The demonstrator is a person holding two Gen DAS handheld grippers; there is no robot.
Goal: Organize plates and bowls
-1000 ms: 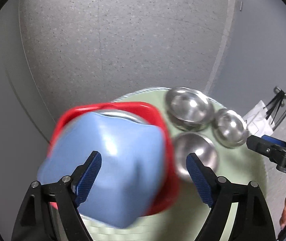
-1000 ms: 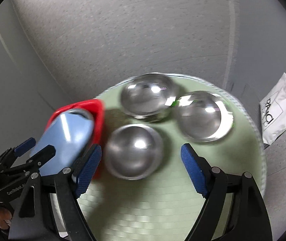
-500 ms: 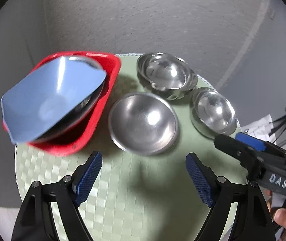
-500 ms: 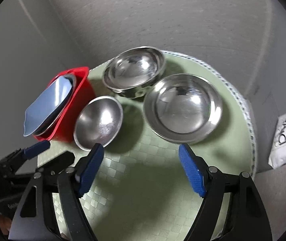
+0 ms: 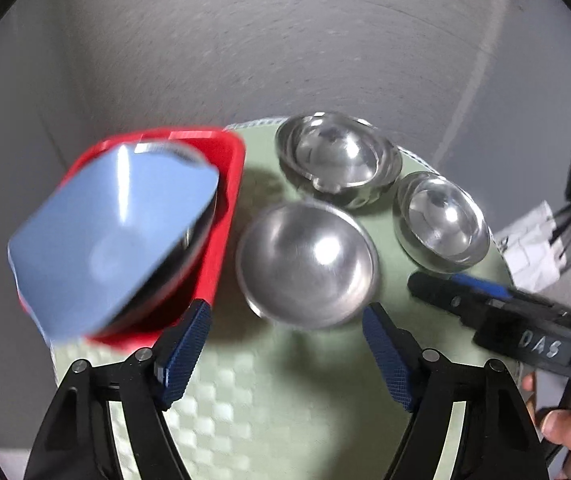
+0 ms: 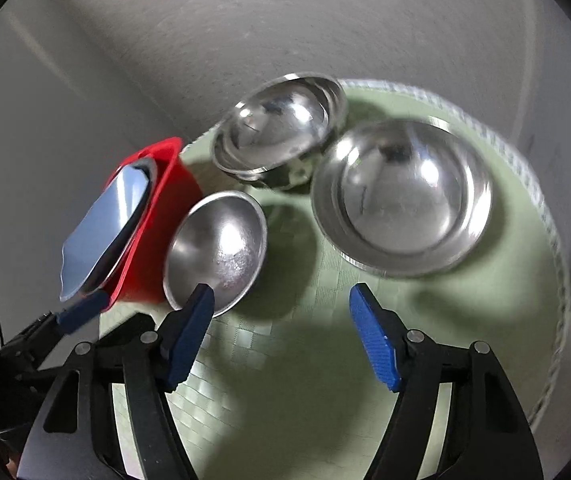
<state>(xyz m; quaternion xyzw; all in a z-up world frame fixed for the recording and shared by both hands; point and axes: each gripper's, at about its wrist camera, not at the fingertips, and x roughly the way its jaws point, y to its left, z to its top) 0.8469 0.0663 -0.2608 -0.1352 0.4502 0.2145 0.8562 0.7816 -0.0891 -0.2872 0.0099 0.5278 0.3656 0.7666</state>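
- Left claw (image 5: 285,344): jaws spread wide, nothing between the pads; hovers above the table (image 5: 285,420) (round, green checked mat), just short of the matte steel bowl (image 5: 307,264).
- Right claw (image 6: 281,332): also released & empty; hangs over bare mat w/ the matte bowl's rim just beyond its left pad and the wide shiny bowl (image 6: 401,196) ahead-right.
- Risk 1: both claws point at the same small area; the right one's tip shows in the left view beside the shiny bowl. A reach by both at once could knock the claws together or clip a rim.
- Risk 2: steel rims look thin, slick & curved; a shallow pinch would prob. slip, and the bowl could skate across the mat toward the table edge.
- Risk 3: blue plate (image 5: 113,240) sits tilted, overhanging the near wall of the red bin (image 5: 227,200); a nudge to the bin or another item dropped in could tip it out.
- Containers: red bin at table's left edge holds a steel dish w/ the blue plate slanted on top. Far bowl (image 6: 277,132) looks like a nested stack (several rims visible; count unclear). Matte bowl & wide shiny bowl appear empty.
- Judgement: 3 steel pieces not yet binned or stacked.
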